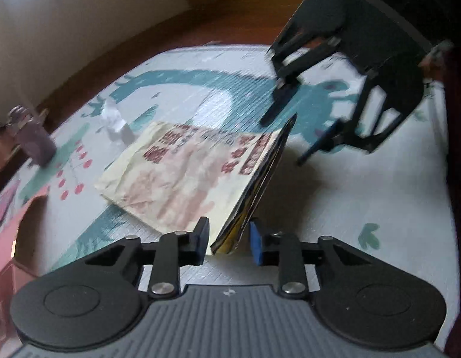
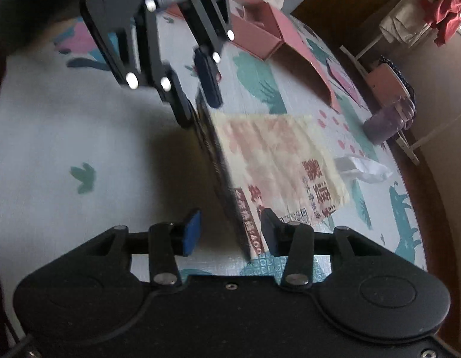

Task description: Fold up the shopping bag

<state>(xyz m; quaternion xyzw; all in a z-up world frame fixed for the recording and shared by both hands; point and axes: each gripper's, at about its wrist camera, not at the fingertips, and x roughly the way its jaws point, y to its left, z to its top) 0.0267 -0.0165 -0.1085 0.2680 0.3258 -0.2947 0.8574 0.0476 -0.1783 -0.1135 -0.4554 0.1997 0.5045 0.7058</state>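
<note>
Blue-padded and spread apart, the left tool (image 1: 229, 243) is straddling the near end of the shopping bag (image 1: 182, 176) without pinching it, while the right tool (image 2: 227, 235) is gaping around the opposite end. The cream, red-printed bag is lying on the dinosaur-patterned play mat (image 1: 364, 197), its folded edge standing up. A purple bottle (image 1: 33, 140), crumpled tissue (image 1: 115, 122) and pink box (image 2: 260, 37) are sitting beyond.

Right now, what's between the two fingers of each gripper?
The bag's raised folded edge. In the left wrist view it stands between the left gripper's open fingers; in the right wrist view it runs between the right gripper's.
</note>
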